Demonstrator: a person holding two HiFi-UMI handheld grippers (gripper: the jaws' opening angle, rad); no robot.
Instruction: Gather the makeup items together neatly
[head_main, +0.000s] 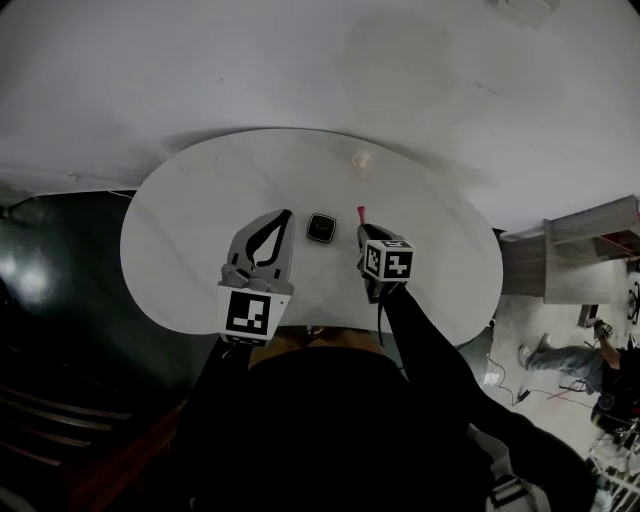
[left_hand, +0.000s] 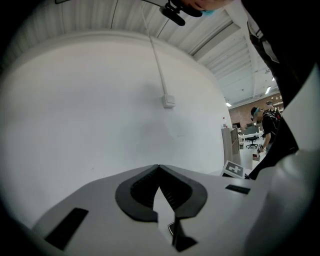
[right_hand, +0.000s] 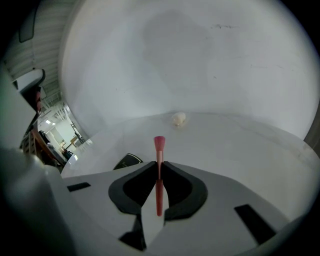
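Right gripper (right_hand: 159, 164) pinches pink makeup brush (right_hand: 159, 144) just right of black compact (head_main: 320, 228), long axis along jaws. Left gripper (left_hand: 159, 167), pressed together and empty, just left of compact.

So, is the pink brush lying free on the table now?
No, the pink brush is clamped between the jaws of the right gripper, with its head sticking out past the tips.
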